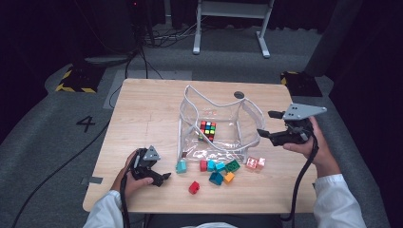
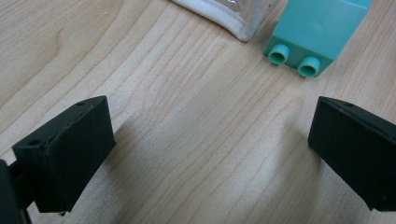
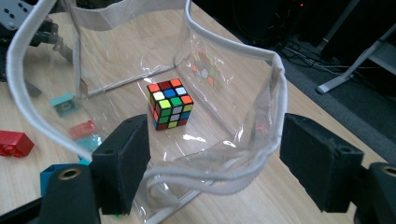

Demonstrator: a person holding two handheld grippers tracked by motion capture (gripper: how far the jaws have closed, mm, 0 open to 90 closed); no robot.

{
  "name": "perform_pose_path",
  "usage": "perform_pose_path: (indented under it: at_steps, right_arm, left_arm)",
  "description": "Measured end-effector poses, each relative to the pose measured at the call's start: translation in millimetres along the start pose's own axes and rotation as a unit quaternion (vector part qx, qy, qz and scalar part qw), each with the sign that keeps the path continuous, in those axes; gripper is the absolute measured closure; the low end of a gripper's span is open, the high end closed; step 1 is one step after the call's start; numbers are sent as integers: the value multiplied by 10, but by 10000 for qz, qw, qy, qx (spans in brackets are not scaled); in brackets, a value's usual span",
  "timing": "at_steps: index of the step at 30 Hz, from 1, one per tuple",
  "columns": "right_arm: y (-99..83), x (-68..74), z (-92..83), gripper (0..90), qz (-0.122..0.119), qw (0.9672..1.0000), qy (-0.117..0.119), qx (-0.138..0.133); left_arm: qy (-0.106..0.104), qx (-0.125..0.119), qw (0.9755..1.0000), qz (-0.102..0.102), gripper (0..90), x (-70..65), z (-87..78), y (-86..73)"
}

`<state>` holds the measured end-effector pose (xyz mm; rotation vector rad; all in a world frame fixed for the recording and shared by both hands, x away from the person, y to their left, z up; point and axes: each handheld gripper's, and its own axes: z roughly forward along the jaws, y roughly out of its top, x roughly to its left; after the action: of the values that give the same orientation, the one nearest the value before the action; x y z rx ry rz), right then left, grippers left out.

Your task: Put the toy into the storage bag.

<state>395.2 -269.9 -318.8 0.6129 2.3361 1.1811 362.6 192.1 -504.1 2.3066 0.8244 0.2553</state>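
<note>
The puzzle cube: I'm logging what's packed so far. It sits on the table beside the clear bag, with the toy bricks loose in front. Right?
Not quite. The puzzle cube sits inside the clear bag, on its floor, not beside it; the right gripper view shows it within the bag's walls. The toy bricks do lie loose on the table in front.

The clear plastic bag with white piping (image 1: 237,123) stands mid-table (image 1: 142,109), the multicoloured puzzle cube (image 1: 207,129) inside it. Small plastic building blocks (image 1: 219,172) lie scattered before the bag; the teal studded block (image 1: 181,166) lies leftmost.
</note>
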Motion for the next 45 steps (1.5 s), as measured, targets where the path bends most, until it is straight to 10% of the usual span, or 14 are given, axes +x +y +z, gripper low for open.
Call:
perform_pose_path:
  at_steps: [11, 34, 45]
  right_arm:
    - [-357, 12, -206, 236, 79, 9999, -92, 20]
    - [-1205, 185, 374, 234, 228, 9950, 297, 928]
    - [-1483, 230, 574, 432, 522, 9948, 489, 722]
  left_arm:
    - [21, 4, 10000, 9, 4, 1, -2, 0]
    - [20, 5, 10000, 8, 4, 1, -2, 0]
    - [36, 7, 10000, 25, 4, 1, -4, 0]
